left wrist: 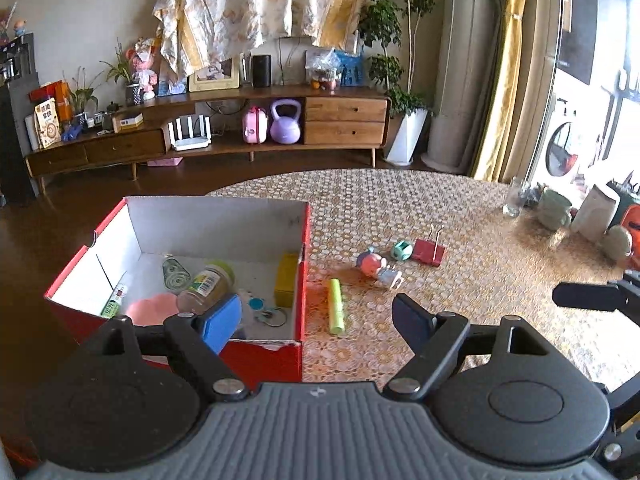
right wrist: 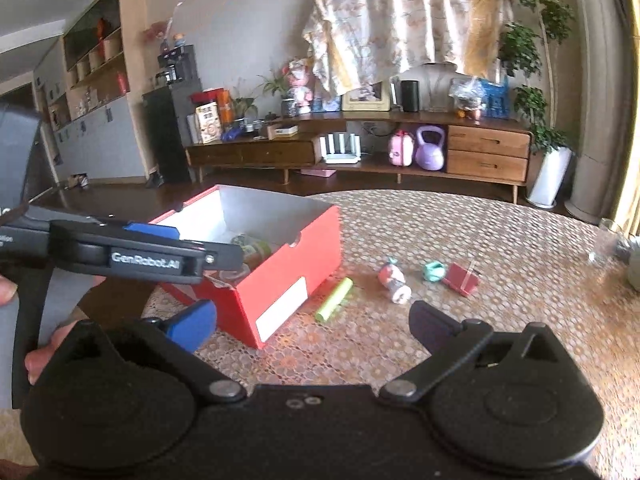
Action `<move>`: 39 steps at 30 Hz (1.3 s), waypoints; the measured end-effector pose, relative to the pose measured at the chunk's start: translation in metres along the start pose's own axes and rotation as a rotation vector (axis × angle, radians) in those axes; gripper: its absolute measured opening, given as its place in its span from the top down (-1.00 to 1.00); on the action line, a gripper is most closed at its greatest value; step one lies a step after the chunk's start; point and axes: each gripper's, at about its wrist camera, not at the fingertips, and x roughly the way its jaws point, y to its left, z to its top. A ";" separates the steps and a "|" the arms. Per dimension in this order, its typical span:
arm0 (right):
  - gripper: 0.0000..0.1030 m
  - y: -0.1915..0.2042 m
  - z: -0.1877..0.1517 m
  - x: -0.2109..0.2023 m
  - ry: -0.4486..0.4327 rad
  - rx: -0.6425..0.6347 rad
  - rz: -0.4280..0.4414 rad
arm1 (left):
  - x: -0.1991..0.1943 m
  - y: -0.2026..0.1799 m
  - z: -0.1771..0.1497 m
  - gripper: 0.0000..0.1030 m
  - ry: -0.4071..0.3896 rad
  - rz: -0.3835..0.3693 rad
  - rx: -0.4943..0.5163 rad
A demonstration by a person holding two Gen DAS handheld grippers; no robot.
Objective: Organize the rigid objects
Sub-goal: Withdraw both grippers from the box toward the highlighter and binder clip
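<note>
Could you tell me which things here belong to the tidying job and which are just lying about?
Job:
red box
green tube
pink toy
teal toy
red block

Lying about:
glass
green mug

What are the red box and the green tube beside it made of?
Red box: likely cardboard, matte red outside, white inside; its near rim looks torn and frayed. Green tube: probably plastic, smooth, uniform lime colour; too blurred to be sure.
</note>
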 end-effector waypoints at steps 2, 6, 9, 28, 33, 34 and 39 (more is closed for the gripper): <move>-0.99 -0.005 -0.003 -0.003 -0.008 0.014 -0.011 | -0.003 -0.005 -0.005 -0.66 -0.024 0.013 -0.003; -0.99 -0.018 -0.007 -0.007 -0.016 0.040 -0.031 | -0.002 -0.015 -0.010 -0.76 -0.037 0.013 0.000; -0.99 -0.026 -0.010 -0.010 -0.028 0.038 -0.057 | 0.004 -0.022 -0.012 -0.76 -0.037 0.013 0.014; -0.99 -0.105 -0.005 0.023 0.000 0.071 -0.135 | 0.078 -0.066 -0.022 -0.76 -0.021 0.006 0.042; -0.99 -0.120 -0.008 0.038 0.032 0.057 -0.134 | 0.097 -0.074 -0.034 -0.76 0.001 0.017 0.056; -0.99 -0.122 -0.009 0.041 0.037 0.054 -0.131 | 0.101 -0.077 -0.037 -0.76 0.005 0.024 0.062; -0.99 -0.132 -0.010 0.054 0.053 0.053 -0.136 | 0.120 -0.084 -0.044 -0.76 0.014 0.083 0.053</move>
